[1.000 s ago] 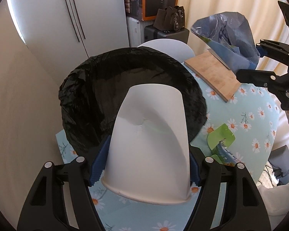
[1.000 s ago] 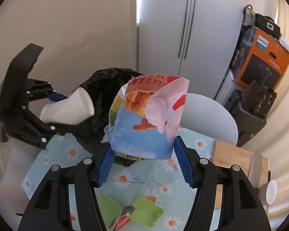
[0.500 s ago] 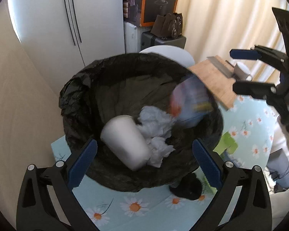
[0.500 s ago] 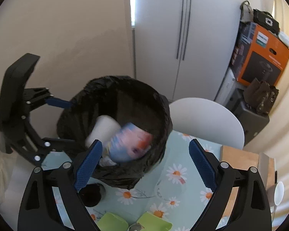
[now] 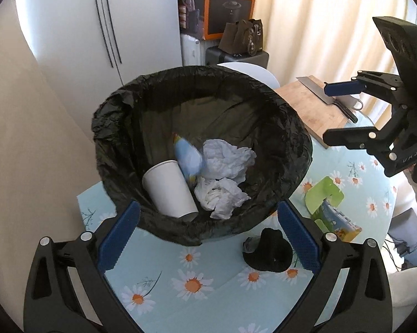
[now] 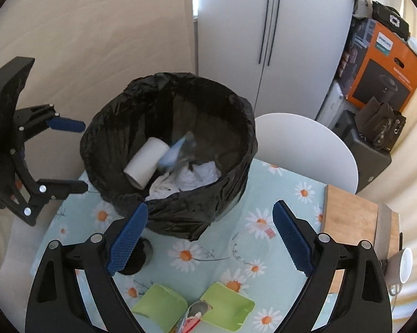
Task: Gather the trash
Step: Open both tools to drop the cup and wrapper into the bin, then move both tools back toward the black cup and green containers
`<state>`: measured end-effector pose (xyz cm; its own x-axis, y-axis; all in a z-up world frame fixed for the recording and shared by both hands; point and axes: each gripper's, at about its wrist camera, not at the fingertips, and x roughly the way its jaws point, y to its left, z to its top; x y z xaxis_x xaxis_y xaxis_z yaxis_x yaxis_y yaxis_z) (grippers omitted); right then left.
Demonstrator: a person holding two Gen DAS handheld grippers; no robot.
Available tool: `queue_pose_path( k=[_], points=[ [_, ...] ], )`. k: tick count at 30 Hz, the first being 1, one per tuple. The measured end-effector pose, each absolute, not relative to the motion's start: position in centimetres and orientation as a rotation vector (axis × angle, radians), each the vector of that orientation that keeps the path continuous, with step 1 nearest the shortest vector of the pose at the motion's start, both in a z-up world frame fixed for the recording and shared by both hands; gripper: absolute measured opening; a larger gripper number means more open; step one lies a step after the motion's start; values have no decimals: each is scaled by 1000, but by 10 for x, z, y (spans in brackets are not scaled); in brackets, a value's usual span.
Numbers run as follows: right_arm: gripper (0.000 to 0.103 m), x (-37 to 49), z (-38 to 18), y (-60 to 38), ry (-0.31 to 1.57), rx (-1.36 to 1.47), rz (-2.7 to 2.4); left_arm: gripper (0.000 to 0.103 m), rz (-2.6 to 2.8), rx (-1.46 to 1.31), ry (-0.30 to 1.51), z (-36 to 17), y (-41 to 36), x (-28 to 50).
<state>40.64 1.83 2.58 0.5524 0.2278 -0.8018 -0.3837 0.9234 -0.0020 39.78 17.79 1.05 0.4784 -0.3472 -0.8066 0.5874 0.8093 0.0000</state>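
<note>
Black-lined bin (image 5: 289, 127) holds my paper cup (image 5: 168, 188), wrapper (image 5: 187, 159) and tissues (image 5: 225, 161); both my grippers, left (image 5: 205, 238) and right (image 6: 208, 238), gape empty, and only my right view shows the white mug (image 6: 405, 262) at the table's (image 6: 236, 252) edge.

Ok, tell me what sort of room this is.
Probably a home kitchen or dining corner. A table in a daisy-print cloth carries a wooden cutting board with a cleaver, a lined trash bin stands on it, and tall white cabinet doors rise behind.
</note>
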Motion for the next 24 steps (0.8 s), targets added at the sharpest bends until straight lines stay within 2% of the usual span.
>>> queue_pose_path(
  k=[24],
  points=[
    [87,350,14,8,930,-173,307,97,-595,398,900,-2,170,339]
  ],
)
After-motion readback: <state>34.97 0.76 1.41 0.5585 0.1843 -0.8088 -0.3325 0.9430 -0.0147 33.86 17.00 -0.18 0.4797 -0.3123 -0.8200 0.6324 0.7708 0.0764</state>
